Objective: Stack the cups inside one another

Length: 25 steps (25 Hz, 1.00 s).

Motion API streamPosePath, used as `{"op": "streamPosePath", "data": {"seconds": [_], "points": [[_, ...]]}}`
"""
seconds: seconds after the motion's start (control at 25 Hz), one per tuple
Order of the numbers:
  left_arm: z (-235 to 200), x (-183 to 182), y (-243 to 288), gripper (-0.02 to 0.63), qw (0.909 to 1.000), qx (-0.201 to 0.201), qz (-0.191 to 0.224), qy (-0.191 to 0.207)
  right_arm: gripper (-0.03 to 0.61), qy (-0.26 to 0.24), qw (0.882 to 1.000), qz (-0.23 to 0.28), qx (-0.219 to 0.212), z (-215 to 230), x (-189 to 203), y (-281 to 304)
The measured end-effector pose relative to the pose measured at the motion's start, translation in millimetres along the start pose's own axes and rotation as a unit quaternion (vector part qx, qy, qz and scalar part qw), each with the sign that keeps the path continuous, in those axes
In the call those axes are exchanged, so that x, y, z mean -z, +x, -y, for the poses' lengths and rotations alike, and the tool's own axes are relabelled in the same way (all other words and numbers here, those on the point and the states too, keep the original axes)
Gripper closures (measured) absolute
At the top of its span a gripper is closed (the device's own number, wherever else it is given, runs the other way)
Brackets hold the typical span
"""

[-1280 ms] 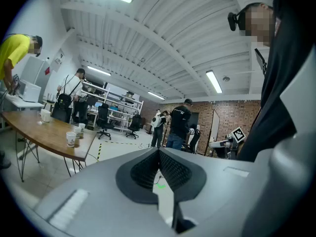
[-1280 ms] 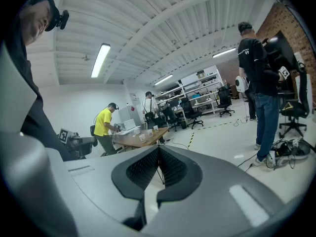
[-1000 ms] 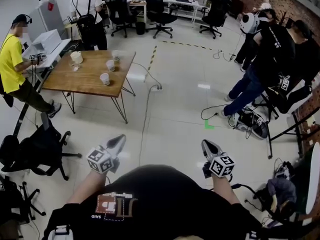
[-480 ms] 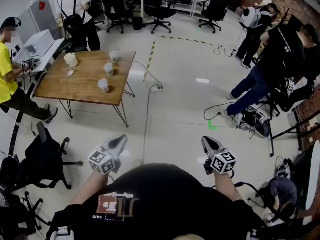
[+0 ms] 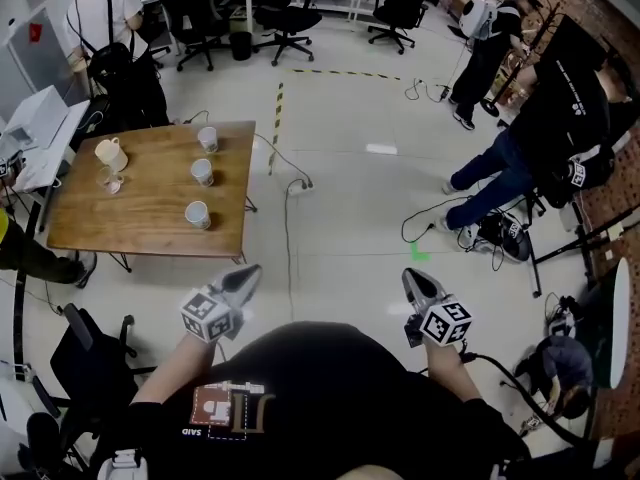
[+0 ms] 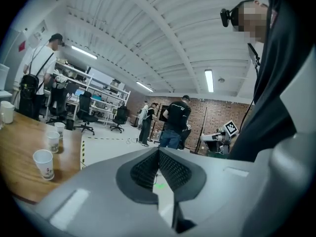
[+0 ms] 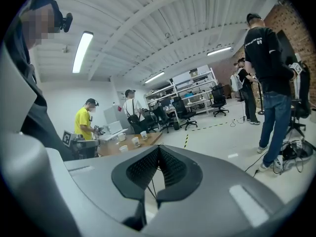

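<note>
Three white paper cups stand apart in a row on the wooden table (image 5: 130,218) at the left of the head view: a far cup (image 5: 207,139), a middle cup (image 5: 202,172) and a near cup (image 5: 198,215). The left gripper view shows them too, the nearest cup (image 6: 43,164) at its left edge. In the right gripper view the row of cups (image 7: 135,141) is small and far off. My left gripper (image 5: 240,280) and right gripper (image 5: 415,283) are held in the air over the floor, well short of the table. Both are shut and empty, pads together.
A cream mug (image 5: 110,154) and a small glass (image 5: 112,182) stand on the table's left part. A cable with a power strip (image 5: 297,184) runs across the floor beside the table. A black office chair (image 5: 85,353) stands at the near left. People stand at right (image 5: 560,108) and beyond the table (image 5: 110,38).
The table and cups have come nearer and lower in the head view as I walk toward them. Both grippers stay shut and keep their place in front of me.
</note>
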<state>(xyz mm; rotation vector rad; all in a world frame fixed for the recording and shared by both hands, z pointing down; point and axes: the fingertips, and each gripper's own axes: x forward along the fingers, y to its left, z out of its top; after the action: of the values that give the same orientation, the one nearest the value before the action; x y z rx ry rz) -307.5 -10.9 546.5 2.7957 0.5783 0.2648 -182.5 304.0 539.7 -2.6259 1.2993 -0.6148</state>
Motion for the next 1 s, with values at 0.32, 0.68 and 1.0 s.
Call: {"op": "streamPosePath", "data": {"seconds": [0.32,0.68,1.0], "points": [[-15.6,-2.2,81.9,0.612,0.9998,0.002,-0.012,-0.013,0.565,0.005,1.0,-0.003,0.017,82.3,-16.1,27.2],[-18.8,-40.6,206.4,0.612,0.9959,-0.084,0.027,-0.017,0.565,-0.048,0.998,-0.013,-0.049,209.7,-93.9,77.6],[-28.3,-67.8,275.7,0.612,0.9956,-0.09,0.025,-0.003,0.565,-0.059,0.996,-0.005,-0.06,270.9,-143.0,124.9]]}}
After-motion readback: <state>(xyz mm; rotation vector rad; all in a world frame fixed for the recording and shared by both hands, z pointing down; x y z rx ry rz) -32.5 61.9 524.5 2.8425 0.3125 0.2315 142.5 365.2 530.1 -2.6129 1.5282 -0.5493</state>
